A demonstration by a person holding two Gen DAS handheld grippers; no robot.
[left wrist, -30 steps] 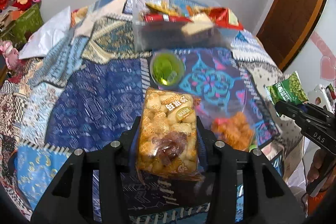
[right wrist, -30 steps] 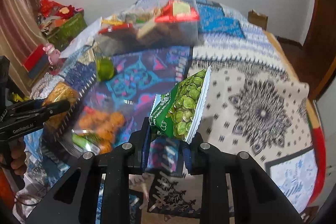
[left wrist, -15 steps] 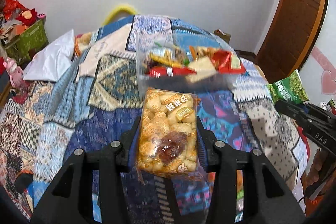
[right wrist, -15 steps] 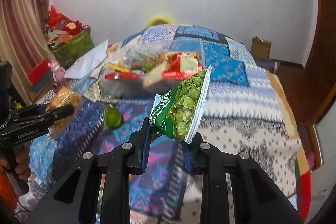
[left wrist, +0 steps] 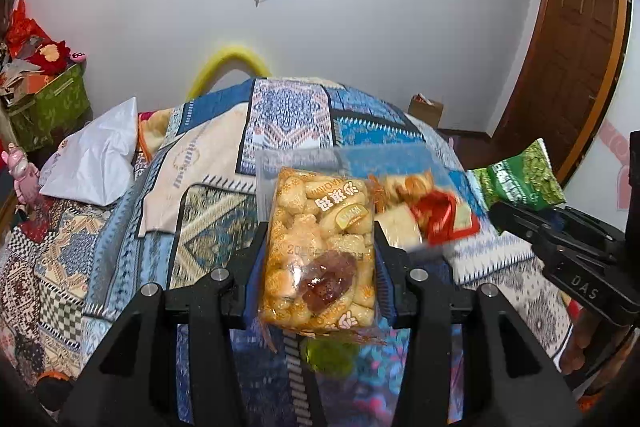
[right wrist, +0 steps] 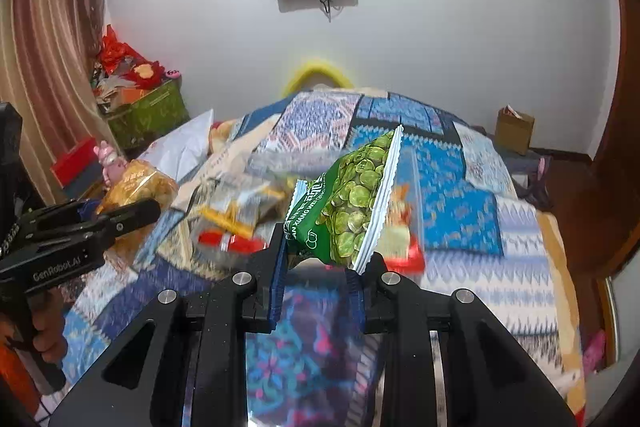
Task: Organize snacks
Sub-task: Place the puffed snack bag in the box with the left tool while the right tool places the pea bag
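Observation:
My left gripper [left wrist: 318,259] is shut on a clear bag of golden puffed snacks [left wrist: 320,251], held above the patchwork bed; it also shows in the right wrist view [right wrist: 136,187]. My right gripper [right wrist: 322,259] is shut on a green packet of peas [right wrist: 348,203], also seen at the right in the left wrist view [left wrist: 520,183]. A clear plastic box of mixed snacks [left wrist: 424,211] stands on the bed ahead of both grippers, blurred in the right wrist view [right wrist: 240,223].
A green round cup [left wrist: 328,355] lies on the bedspread [left wrist: 120,267] below the left gripper. A white pillow [left wrist: 96,155] lies at far left. A green storage box [right wrist: 148,115] stands by the curtain. A brown door [left wrist: 568,67] is at right.
Both grippers have lifted and tilted up with their packets; the wall and screens have come into view. The snack box now sits closer under the held packets.

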